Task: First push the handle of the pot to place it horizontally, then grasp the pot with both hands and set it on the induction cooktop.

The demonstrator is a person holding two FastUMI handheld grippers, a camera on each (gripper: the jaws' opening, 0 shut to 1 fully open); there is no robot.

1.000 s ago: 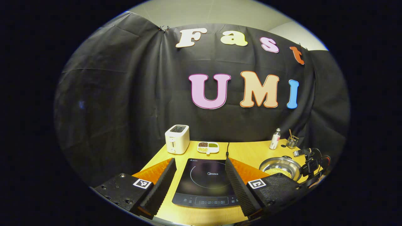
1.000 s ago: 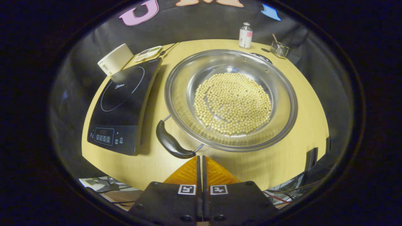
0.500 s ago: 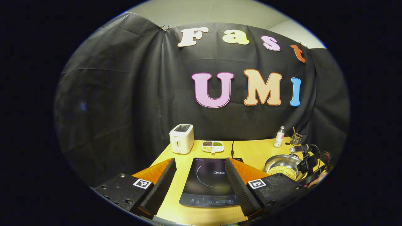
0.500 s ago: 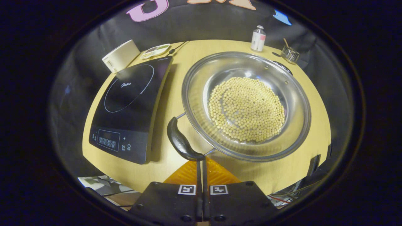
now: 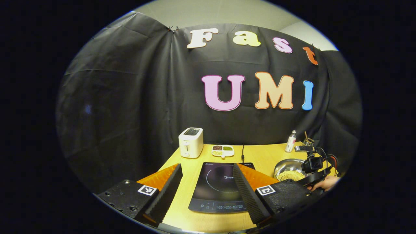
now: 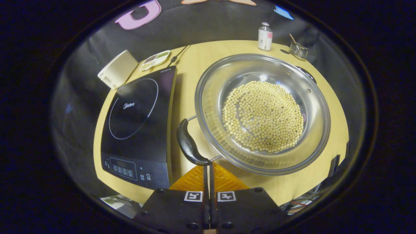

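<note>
Handle (image 6: 189,143) push: we keep right gripper (image 6: 208,169) clenched, tips low against it; left gripper (image 5: 206,182) gaping above cooktop (image 5: 224,187).

- Both views are dim, with heavy fisheye curving toward the edges.
- Ahead of the closed right gripper (image 6: 208,169), glare spots shine inside the steel pot (image 6: 208,97).
- The table (image 6: 195,58) bows; the cooktop (image 6: 136,107) reflects softly.
- Focus stays sharp.
</note>
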